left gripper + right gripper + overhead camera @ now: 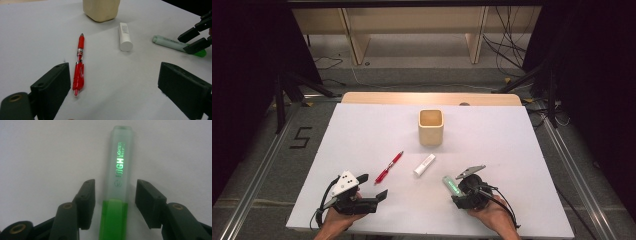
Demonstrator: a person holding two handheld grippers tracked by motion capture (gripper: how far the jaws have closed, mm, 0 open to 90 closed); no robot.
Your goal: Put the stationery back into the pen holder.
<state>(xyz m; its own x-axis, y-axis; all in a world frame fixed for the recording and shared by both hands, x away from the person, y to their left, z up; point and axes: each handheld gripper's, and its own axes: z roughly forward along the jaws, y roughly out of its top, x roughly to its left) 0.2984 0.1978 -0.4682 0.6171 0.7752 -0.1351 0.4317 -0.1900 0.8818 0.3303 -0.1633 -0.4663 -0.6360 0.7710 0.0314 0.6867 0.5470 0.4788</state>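
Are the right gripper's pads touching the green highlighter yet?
Apart. In the right gripper view the highlighter lies between the right gripper's pads, with white table showing either side.

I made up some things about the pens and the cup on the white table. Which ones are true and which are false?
1. The green highlighter with a clear cap lies between the right tool's jaws. True.
2. The red click pen stands inside the beige square cup. False: it lies flat on the white table.
3. The left tool holds the white tube. False: it is open and holds nothing.
4. The white tube lies between the red pen and the highlighter. True.
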